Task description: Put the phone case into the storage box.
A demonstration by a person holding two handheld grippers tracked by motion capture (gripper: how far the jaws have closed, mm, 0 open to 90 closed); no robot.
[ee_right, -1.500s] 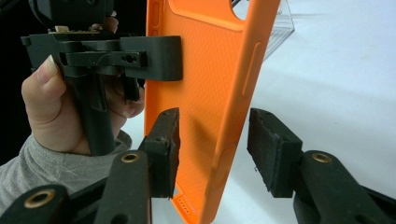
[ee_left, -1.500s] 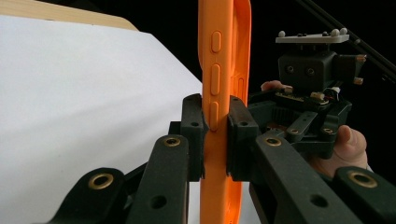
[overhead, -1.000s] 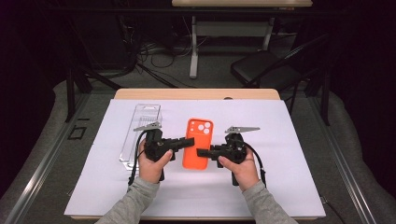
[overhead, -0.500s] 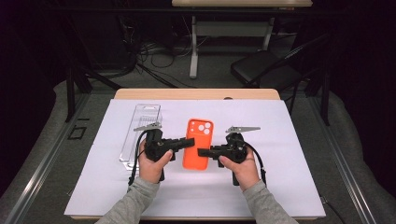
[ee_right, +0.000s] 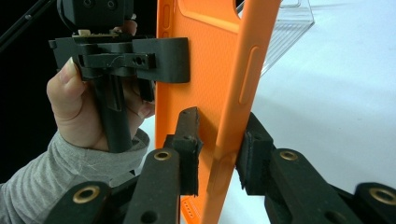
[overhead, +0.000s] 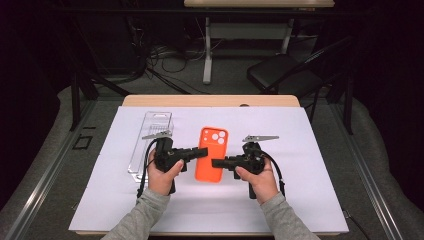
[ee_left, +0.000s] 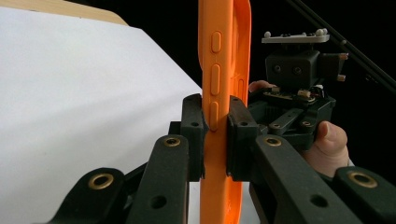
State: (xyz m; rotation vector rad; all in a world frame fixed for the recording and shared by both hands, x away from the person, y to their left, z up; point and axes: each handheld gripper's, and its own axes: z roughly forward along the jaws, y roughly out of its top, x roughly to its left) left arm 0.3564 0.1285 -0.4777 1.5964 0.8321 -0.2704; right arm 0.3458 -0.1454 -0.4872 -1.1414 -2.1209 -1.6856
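Note:
An orange phone case (overhead: 211, 155) lies over the white sheet between my two grippers, camera cutout at the far end. My left gripper (overhead: 202, 151) is shut on the case's left side wall, and in the left gripper view its pads (ee_left: 194, 123) pinch the wall (ee_left: 224, 46) by the buttons. My right gripper (overhead: 216, 163) reaches in from the right, and its jaws have just been closing. In the right gripper view they straddle the case's other side wall (ee_right: 233, 93). The outer pad (ee_right: 252, 149) meets the wall, while a narrow gap is left at the inner pad (ee_right: 189, 140).
A clear plastic package (overhead: 150, 142) lies on the sheet left of my left hand. The white sheet (overhead: 300, 190) covers most of the wooden table (overhead: 210, 101). A dark chair (overhead: 285, 75) and cables sit on the floor beyond the far edge.

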